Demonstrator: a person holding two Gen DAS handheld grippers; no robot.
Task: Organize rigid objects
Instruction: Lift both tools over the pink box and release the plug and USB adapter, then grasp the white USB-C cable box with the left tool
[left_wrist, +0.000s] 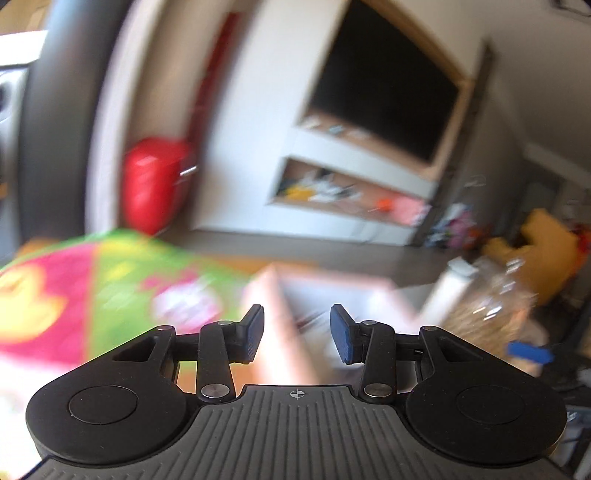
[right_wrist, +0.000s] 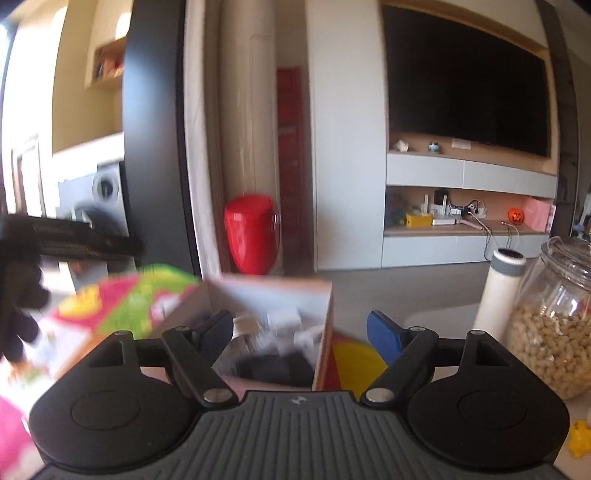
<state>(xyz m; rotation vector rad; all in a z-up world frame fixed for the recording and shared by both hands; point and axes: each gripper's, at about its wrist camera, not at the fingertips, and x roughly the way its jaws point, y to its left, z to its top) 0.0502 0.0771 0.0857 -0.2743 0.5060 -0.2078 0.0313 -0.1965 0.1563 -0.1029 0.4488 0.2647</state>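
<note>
An open box (right_wrist: 273, 295) with pale cardboard walls stands in front of both grippers; blurred dark and white items lie inside it. It also shows in the left wrist view (left_wrist: 332, 291), blurred. My left gripper (left_wrist: 297, 334) is open and empty, just before the box's near wall. My right gripper (right_wrist: 300, 332) is open wide and empty, its jaws either side of the box's right wall. A green and pink printed box (left_wrist: 110, 280) lies to the left, also in the right wrist view (right_wrist: 122, 306).
A glass jar of nuts (right_wrist: 554, 325) and a white bottle (right_wrist: 500, 291) stand at the right. A small yellow thing (right_wrist: 580, 439) lies at the lower right. A red bin (right_wrist: 251, 232), a TV and shelves are far behind.
</note>
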